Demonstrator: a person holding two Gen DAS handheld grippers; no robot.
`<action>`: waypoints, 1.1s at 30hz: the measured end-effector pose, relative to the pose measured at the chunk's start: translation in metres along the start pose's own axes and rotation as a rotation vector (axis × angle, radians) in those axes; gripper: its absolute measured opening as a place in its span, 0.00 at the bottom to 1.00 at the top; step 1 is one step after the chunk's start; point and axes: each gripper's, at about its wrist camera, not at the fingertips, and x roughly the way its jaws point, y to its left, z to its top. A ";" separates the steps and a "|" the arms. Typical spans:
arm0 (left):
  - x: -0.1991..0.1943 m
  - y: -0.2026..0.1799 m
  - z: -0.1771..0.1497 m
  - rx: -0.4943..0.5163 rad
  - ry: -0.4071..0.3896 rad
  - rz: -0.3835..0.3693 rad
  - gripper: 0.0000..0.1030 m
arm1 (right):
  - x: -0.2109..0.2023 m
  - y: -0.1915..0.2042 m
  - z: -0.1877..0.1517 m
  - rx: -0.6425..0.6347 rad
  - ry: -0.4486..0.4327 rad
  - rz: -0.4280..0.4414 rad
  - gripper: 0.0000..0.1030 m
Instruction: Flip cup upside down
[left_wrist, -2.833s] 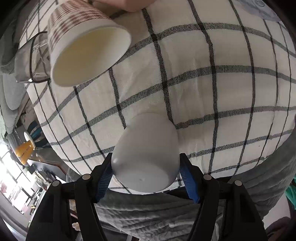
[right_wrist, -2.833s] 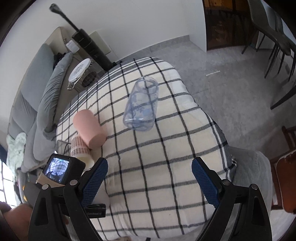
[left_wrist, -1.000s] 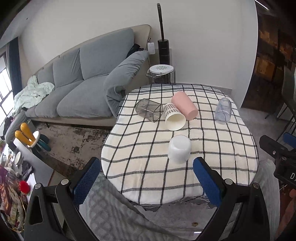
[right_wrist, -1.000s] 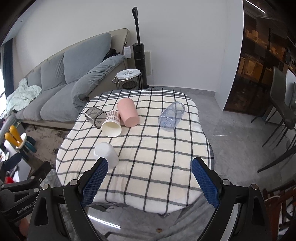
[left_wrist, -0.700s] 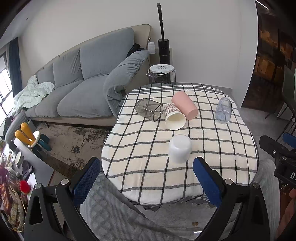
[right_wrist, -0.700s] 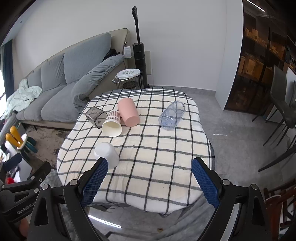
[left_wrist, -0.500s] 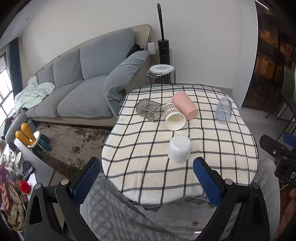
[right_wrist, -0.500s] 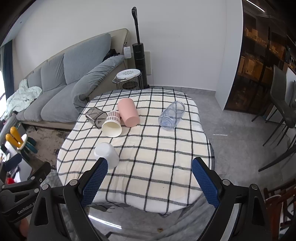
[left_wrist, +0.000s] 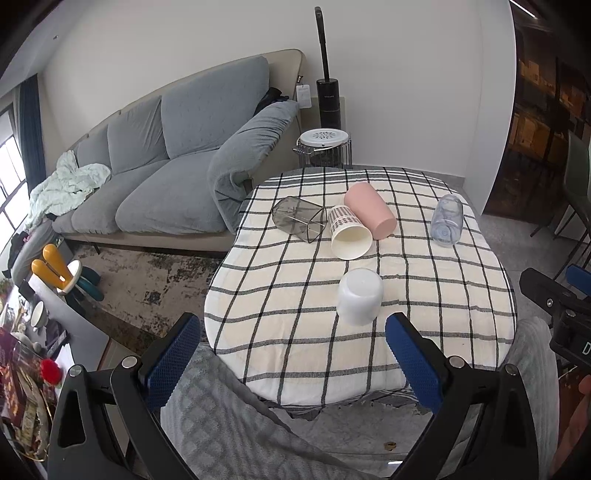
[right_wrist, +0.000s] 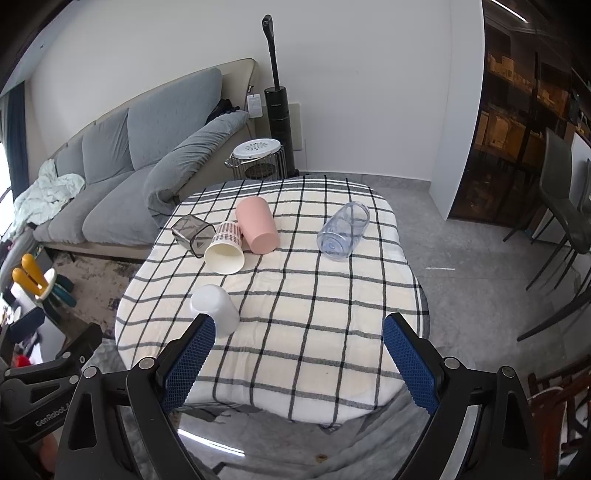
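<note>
A white cup (left_wrist: 360, 301) stands upside down near the front of the checked tablecloth (left_wrist: 280, 295); it also shows in the right wrist view (right_wrist: 215, 310). Behind it lie on their sides a patterned paper cup (left_wrist: 349, 236), a pink cup (left_wrist: 369, 210), a clear plastic cup (left_wrist: 447, 219) and a dark smoky square container (left_wrist: 299, 218). My left gripper (left_wrist: 295, 360) is open and empty, held back from the table's front edge. My right gripper (right_wrist: 301, 358) is open and empty, also back from the table.
A grey sofa (left_wrist: 177, 155) stands left of the table. A wire basket with a white lid (left_wrist: 324, 147) and an upright vacuum (left_wrist: 327, 85) stand behind the table. Dark chairs (right_wrist: 565, 206) are at the right. A grey cover (left_wrist: 229, 413) hangs below the cloth.
2.8 s ago my left gripper was shut on the white cup on the cloth. Since then it has let go and both grippers have pulled far back. Nothing has moved in the last second.
</note>
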 end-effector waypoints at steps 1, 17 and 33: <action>0.000 0.000 0.000 -0.001 0.000 0.000 0.99 | 0.000 0.000 0.000 -0.001 0.000 -0.001 0.90; -0.004 0.003 0.001 -0.014 0.001 -0.007 0.99 | -0.001 0.001 0.000 0.001 -0.002 0.000 0.90; 0.001 0.002 0.002 -0.027 0.028 -0.024 1.00 | 0.000 0.001 -0.001 0.002 -0.002 0.001 0.90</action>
